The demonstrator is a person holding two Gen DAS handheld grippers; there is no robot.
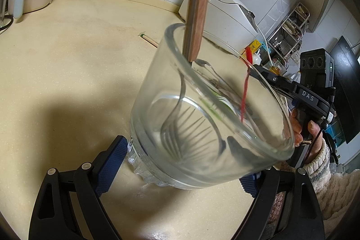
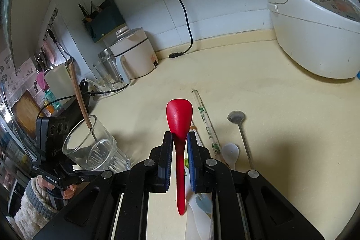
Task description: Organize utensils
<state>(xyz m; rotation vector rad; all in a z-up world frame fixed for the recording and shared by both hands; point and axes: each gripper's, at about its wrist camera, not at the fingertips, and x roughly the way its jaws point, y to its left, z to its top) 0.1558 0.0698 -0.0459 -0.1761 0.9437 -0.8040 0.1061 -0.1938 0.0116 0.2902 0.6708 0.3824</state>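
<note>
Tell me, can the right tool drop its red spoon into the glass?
Probably yes. The right tool grips the red spoon, and the glass, tilted by the left tool, holds only a fork, its mouth open.

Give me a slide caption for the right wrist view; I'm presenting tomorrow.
Right gripper clamps a red spoon above the counter; left gripper steadies a glass.

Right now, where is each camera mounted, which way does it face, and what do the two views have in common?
Left wrist: sits on the left gripper, looking down over the glass clamped at its base; the right gripper and hand show at the right.
Right wrist: sits on the right gripper, facing the counter and back wall, its pads shut on the red spoon; the left hand shows at lower left.
Shared: glass, wooden-handled fork inside it, red spoon, rice cooker, counter.
</note>
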